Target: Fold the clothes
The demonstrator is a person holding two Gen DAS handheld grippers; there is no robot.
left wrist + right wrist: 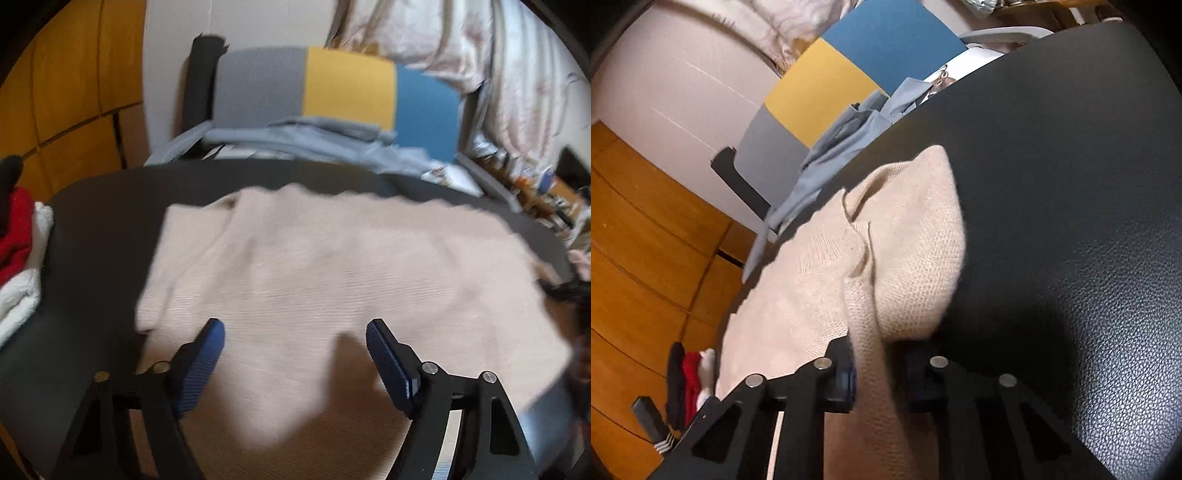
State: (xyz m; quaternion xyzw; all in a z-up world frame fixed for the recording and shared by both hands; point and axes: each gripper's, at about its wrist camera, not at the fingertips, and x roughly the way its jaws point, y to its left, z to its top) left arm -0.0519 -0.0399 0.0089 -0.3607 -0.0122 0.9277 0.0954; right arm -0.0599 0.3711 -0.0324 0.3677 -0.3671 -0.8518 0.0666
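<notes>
Sweater (332, 266), beige knit, lies spread across the dark worktop (96, 236) mid-frame in your left wrist view; your left claw (295, 334) hangs spread above its near edge. In your right wrist view, lower centre, your right claw (879, 369) pinches a lifted fold. Folding looks barely begun.

left gripper (295, 332): black angular frame, ribbed blue pads (201, 363), silver and brass screws | right gripper (879, 373): black frame, blue pad at 9 o'clock, silver screws
</notes>
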